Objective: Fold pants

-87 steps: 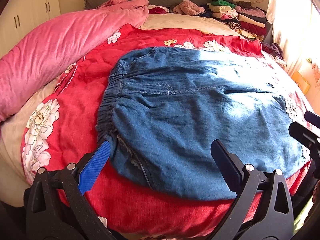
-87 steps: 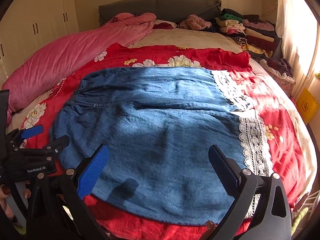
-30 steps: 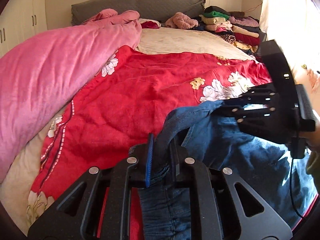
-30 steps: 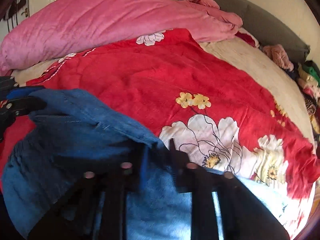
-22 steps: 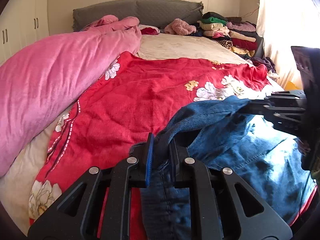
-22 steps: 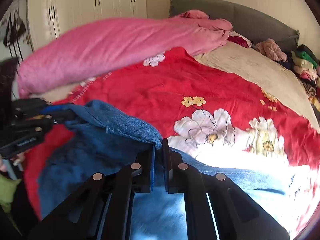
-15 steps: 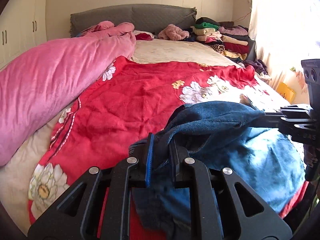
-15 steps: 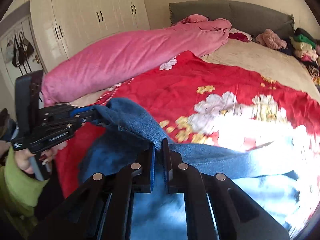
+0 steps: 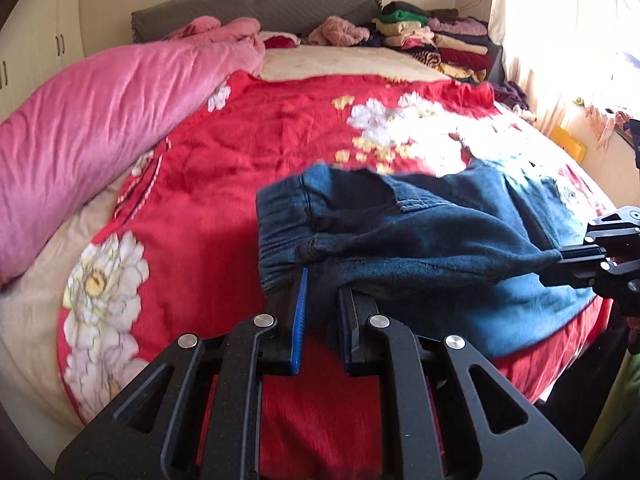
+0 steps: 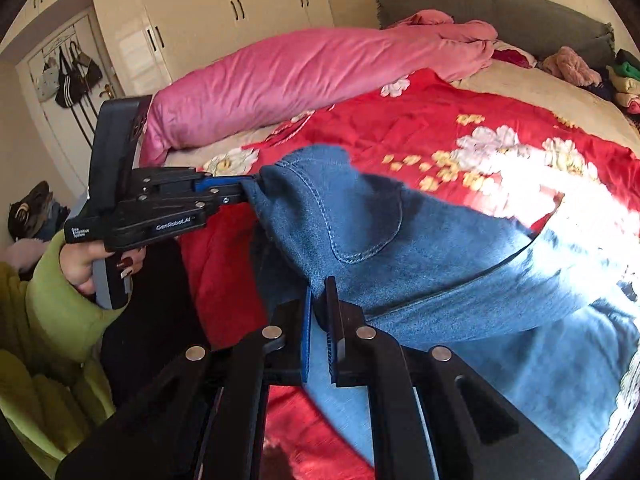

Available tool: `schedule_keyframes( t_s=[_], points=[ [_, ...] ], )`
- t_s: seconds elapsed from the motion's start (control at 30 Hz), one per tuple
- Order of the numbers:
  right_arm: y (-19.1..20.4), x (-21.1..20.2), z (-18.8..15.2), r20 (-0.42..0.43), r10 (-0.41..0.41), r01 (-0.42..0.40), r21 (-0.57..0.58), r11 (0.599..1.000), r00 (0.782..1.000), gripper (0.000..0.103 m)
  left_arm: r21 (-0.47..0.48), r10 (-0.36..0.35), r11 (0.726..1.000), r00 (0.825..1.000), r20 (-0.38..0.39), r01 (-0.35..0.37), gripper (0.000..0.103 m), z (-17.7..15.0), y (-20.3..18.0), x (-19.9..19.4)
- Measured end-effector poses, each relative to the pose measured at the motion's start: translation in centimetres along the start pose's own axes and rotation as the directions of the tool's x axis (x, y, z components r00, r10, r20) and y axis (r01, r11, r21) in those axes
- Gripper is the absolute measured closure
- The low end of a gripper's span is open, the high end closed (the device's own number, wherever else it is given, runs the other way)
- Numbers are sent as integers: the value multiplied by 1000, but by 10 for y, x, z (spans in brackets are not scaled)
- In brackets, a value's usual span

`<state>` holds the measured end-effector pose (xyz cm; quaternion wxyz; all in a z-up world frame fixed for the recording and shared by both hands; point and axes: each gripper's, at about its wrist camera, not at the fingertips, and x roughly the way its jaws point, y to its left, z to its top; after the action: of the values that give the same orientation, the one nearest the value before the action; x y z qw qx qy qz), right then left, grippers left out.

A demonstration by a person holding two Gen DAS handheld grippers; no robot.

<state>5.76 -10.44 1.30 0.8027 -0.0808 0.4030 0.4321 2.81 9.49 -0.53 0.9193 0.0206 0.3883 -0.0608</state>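
Left wrist: left hand-held gripper (image 9: 322,300) clamped on pants (image 9: 432,248) waistband at 6 o'clock, denim now lifted off the bed (image 9: 240,152) | Right wrist: right hand-held gripper (image 10: 319,312) pinched tight on the edge at 6 o'clock; a second ago pants lay flat, so fold is underway.

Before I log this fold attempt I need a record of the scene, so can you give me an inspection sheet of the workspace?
Surface: red floral blanket spread over the bed.
Job's things: denim pants, near edge lifted off the blanket, the rest lying on it.
Clutter: pink duvet along the far side; stacked folded clothes by the headboard.
Grippers: left gripper shut on the pants' waistband; right gripper shut on another part of the lifted edge.
Cables: nothing seen.
Surroundings: white wardrobe, bags hanging on a door, sunlit curtain.
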Motion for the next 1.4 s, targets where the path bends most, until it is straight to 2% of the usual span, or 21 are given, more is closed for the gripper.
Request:
schedule_keyframes(
  t_s=[0.13, 0.23, 0.37, 0.43, 0.5, 0.57, 0.6, 0.67, 0.73, 0.83, 0.93, 1.0, 1.03, 1.1, 1.17, 1.23, 1.3, 1.4],
  points=[
    [16, 13, -14, -40, -2, 0, -32, 1000, 999, 97, -42, -6, 999, 999, -36, 4, 91, -13, 8, -2],
    [17, 19, -20, -70, -20, 18, -23, 1000, 997, 97, -71, -9, 997, 999, -47, 5, 82, -20, 15, -15],
    [18, 20, -26, -73, -19, 17, -27, 999, 997, 94, -93, -24, 995, 999, 31, 27, 82, -15, 17, -55],
    [17, 22, -28, -80, 3, -4, -14, 1000, 997, 93, -101, -61, 993, 995, 73, 69, 82, 0, 9, -62],
    [17, 22, -28, -85, 20, -20, 0, 1000, 996, 88, -64, -111, 991, 991, 71, 115, 82, 12, -8, -45],
    [18, 8, -25, -46, 69, -67, 31, 997, 997, 88, -54, -96, 994, 995, -1, 96, 82, 14, -18, -17],
    [19, -3, -24, -12, 65, -64, 36, 997, 998, 84, -41, -85, 996, 996, -33, 83, 82, 10, -22, 1],
    [19, -17, -20, 42, 14, -15, 26, 1000, 999, 74, -31, -56, 998, 995, -78, 53, 82, 2, -23, 19],
    [18, -17, -19, 60, -44, 44, 9, 999, 997, 68, -58, -83, 995, 991, -101, 78, 82, -5, -18, 31],
    [8, 11, -22, -24, -93, 94, 36, 995, 995, 68, -64, -91, 994, 991, -96, 85, 82, -8, -16, 31],
    [-5, 40, -35, -139, -82, 97, 110, 989, 987, 68, -83, -108, 991, 991, -84, 101, 82, -11, -11, 29],
    [-7, 40, -38, -141, -66, 85, 136, 987, 988, 67, -91, -112, 990, 992, -58, 106, 81, -12, -11, 22],
    [-9, 34, -38, -123, -49, 67, 145, 987, 991, 67, -94, -116, 989, 993, -32, 113, 73, -11, -11, 15],
    [-12, 19, -36, -75, -39, 50, 154, 987, 996, 58, -102, -132, 986, 991, 25, 133, 62, -6, -12, 0],
    [-12, 5, -33, -27, -69, 73, 150, 986, 997, 53, -93, -107, 989, 992, 62, 113, 59, 1, -15, -14],
    [-15, -11, -31, 4, -99, 97, 159, 983, 995, 51, -89, -97, 991, 992, 80, 104, 48, 7, -18, -23],
    [-27, -23, -29, 32, -140, 132, 177, 975, 990, 43, -86, -114, 989, 990, 83, 121, 42, 11, -22, -28],
    [-53, -42, -19, 62, -229, 211, 220, 952, 971, 36, -56, -161, 985, 983, 82, 166, 39, 17, -38, -27]
  ],
)
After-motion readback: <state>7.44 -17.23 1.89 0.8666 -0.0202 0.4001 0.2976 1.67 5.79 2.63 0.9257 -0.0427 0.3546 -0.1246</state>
